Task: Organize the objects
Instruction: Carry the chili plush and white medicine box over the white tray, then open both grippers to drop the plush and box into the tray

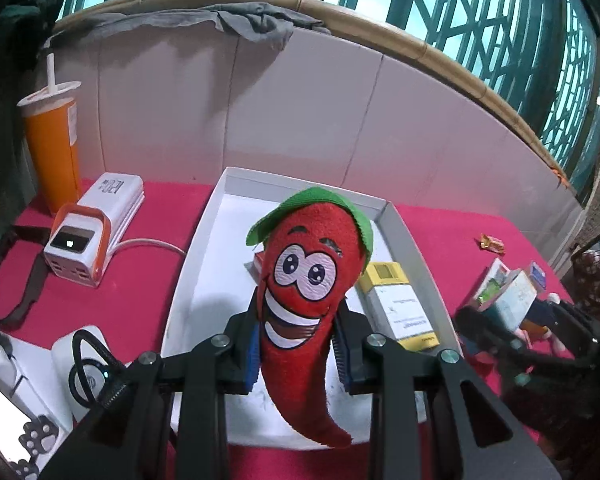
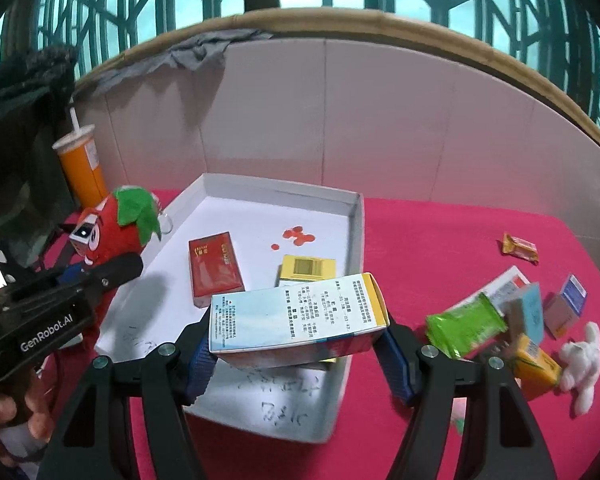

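My left gripper [image 1: 298, 354] is shut on a red chili plush toy [image 1: 308, 292] with a green cap and holds it above the white tray [image 1: 188, 276]. The toy [image 2: 112, 228] and left gripper [image 2: 80, 288] also show in the right wrist view, at the tray's left edge. My right gripper [image 2: 300, 356] is shut on a pale blue and yellow medicine box [image 2: 296, 312] and holds it over the tray's [image 2: 352, 248] near right part. A red box [image 2: 214, 268] and a yellow box [image 2: 306, 270] lie in the tray.
An orange cup with a straw [image 1: 54, 140] and a white power station [image 1: 92, 232] stand at the left. Several small boxes, a green packet [image 2: 466, 322] and a white plush toy [image 2: 584, 360] lie on the red cloth at the right. A white wall stands behind.
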Tool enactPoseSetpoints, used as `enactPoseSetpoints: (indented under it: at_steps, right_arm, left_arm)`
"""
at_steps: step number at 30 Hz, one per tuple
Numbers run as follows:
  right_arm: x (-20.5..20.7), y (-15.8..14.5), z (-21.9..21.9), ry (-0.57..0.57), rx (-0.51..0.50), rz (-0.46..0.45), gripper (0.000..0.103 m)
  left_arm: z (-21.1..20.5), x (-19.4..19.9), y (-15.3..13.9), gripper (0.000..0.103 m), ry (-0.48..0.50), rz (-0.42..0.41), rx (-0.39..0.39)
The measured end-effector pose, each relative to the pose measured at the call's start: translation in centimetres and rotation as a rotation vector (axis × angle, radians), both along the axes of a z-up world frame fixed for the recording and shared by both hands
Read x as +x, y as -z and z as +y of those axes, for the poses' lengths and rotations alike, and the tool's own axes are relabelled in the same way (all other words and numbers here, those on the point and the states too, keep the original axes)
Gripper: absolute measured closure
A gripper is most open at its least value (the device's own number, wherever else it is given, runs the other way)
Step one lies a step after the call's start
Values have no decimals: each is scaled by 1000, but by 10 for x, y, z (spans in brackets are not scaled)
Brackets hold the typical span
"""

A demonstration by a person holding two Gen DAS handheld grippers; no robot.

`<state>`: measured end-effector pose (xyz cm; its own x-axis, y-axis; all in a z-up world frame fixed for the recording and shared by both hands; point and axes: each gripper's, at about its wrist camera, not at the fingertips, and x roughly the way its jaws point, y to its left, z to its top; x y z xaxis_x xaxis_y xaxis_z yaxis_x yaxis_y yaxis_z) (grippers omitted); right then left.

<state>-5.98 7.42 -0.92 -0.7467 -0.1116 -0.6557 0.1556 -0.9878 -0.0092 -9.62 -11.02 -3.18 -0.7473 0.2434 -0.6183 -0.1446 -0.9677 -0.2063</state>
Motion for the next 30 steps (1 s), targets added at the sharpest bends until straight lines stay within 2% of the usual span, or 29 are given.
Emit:
enactPoseSetpoints:
  at_steps: [8, 11, 12, 13, 14, 15, 16, 18, 20, 24, 30]
  right_arm:
    - [-23, 25, -26, -18, 28, -45, 29]
    - [-27, 34, -33, -44, 31, -66, 27]
    - [-27, 37, -35, -56, 42, -75, 27]
    - [-26, 39, -36, -54, 51, -72, 27]
    - [-24, 40, -36, -48, 59, -61, 26]
    - [-22, 40, -35, -42, 61, -51, 23]
    - [-21, 39, -33, -37, 59, -43, 20]
    - [-18, 37, -28, -28, 41, -32, 8]
    - [-15, 33, -22, -17, 32, -23, 5]
    - [-5, 28, -10, 9, 27, 0, 3]
    - [5, 26, 8, 52, -3, 2, 1]
  left_arm:
    - [1, -9, 4, 73, -19, -7, -27]
    - [1, -9, 5, 69, -14, -11, -27]
    - [0, -9, 5, 60, -10, -8, -26]
    - [0, -8, 5, 39, -7, -6, -26]
    - [0, -7, 5, 28, 0, -3, -27]
    - [1, -5, 4, 8, 4, 8, -27]
    - [1, -4, 3, 0, 0, 19, -29]
    - [1, 0, 0, 0, -25, 40, -39]
    - [-1, 2, -2, 0, -53, 48, -34]
    - [-6, 8, -9, 0, -111, 70, -20]
    - [-2, 15, -14, 0, -125, 86, -2]
